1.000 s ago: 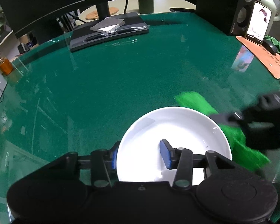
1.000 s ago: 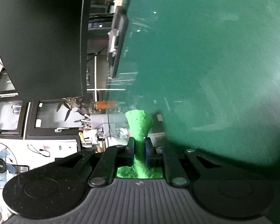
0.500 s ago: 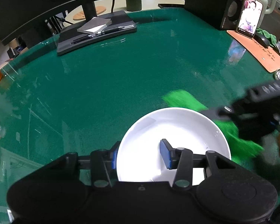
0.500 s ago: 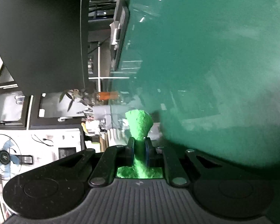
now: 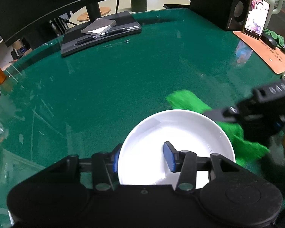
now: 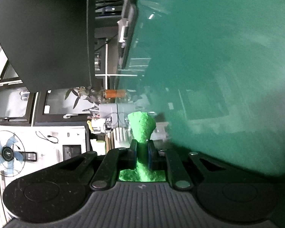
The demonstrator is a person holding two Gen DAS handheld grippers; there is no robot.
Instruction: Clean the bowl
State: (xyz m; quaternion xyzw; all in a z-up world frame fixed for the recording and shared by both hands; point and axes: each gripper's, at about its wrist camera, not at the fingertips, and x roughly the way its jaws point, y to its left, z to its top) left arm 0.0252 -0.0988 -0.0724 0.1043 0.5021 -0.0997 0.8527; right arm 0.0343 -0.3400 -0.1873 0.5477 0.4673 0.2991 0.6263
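Green desk fills the view, and the white bowl sits near its front edge. The left gripper has its fingers clamped across the bowl's near rim, one outside, one inside. The right gripper pinches the green cloth just beside the bowl.
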